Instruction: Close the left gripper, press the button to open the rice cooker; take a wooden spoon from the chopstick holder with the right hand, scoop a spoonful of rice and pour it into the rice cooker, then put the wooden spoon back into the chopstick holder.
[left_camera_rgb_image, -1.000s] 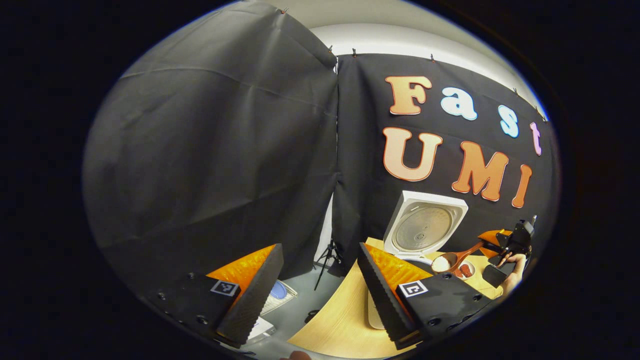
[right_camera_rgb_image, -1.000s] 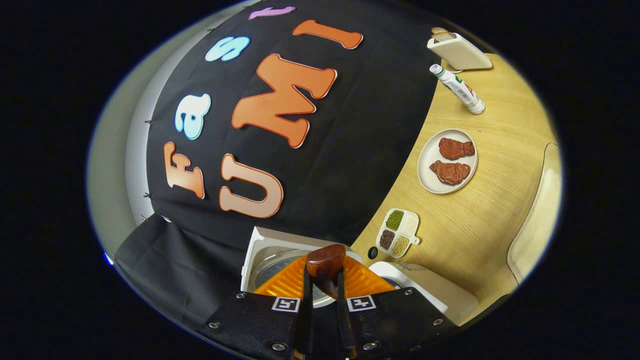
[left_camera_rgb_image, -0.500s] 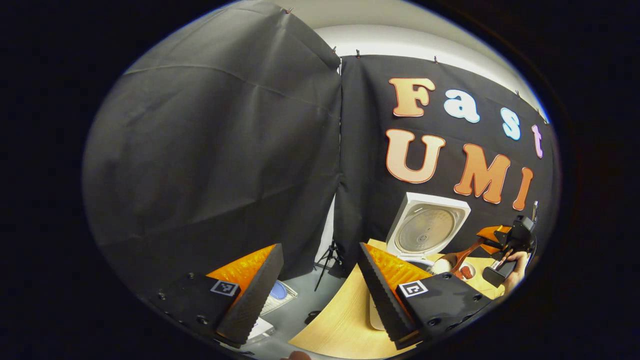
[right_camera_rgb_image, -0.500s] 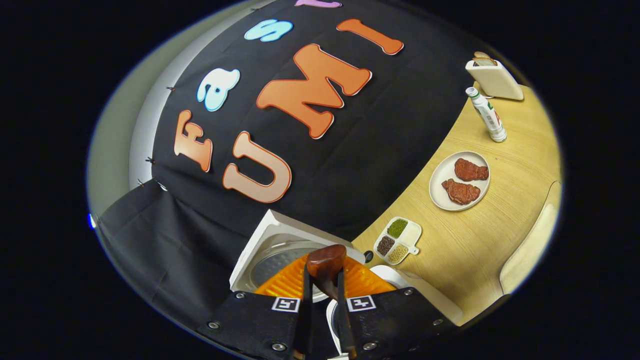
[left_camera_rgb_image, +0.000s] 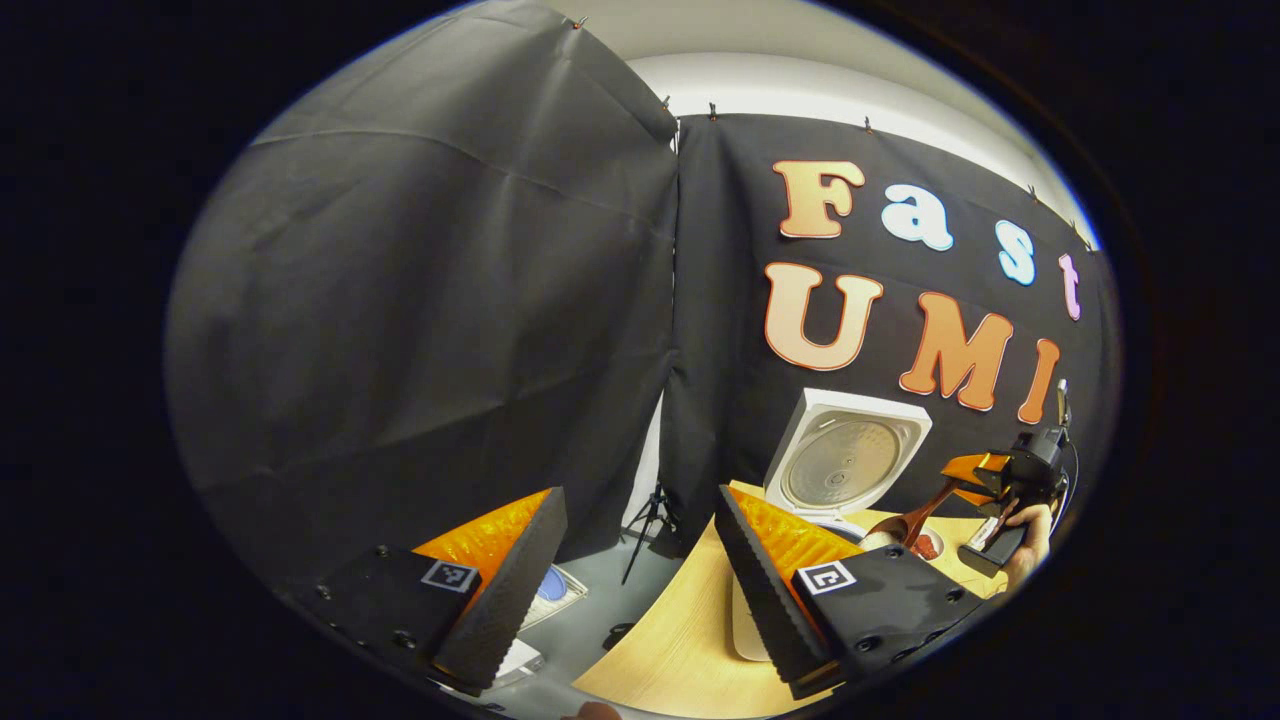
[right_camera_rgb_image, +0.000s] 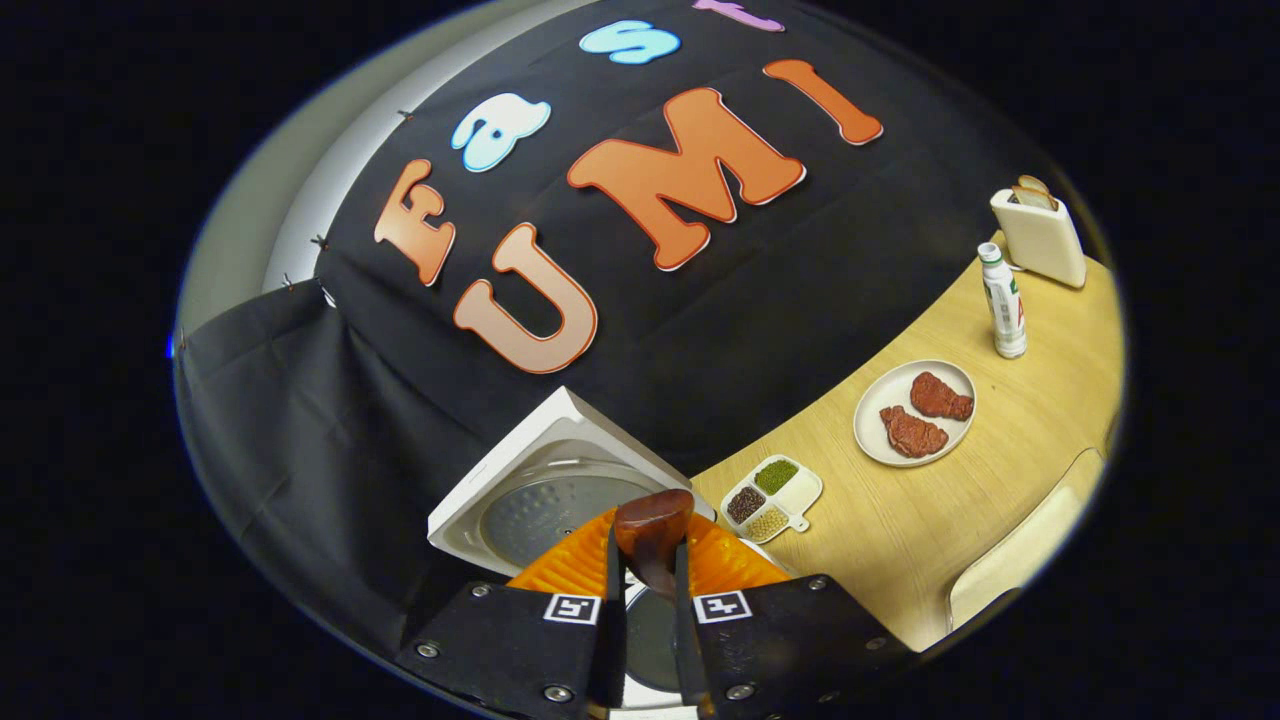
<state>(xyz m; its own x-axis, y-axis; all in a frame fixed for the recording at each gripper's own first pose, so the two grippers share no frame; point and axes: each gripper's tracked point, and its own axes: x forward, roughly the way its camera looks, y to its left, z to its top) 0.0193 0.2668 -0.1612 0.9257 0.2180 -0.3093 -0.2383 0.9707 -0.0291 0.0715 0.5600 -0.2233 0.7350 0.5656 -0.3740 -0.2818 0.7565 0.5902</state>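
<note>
The dark brown wooden spoon sat clamped between the closed jaws of the right gripper, its handle pinched by both fingers. In the left gripper view the spoon reached down from that gripper, held by a hand, with its bowl tipped low over the body of the white square rice cooker, whose lid stood raised with its round metal inner plate facing out. In the right gripper view the cooker's open lid rose just behind the fingers. The left gripper hung off the edge of the light wooden counter with its jaws wide apart and nothing between them. Farther along the counter lay a small white divided dish of beans and grains, a round white plate with two red meat pieces, a white bottle and a white toaster with bread.
</note>
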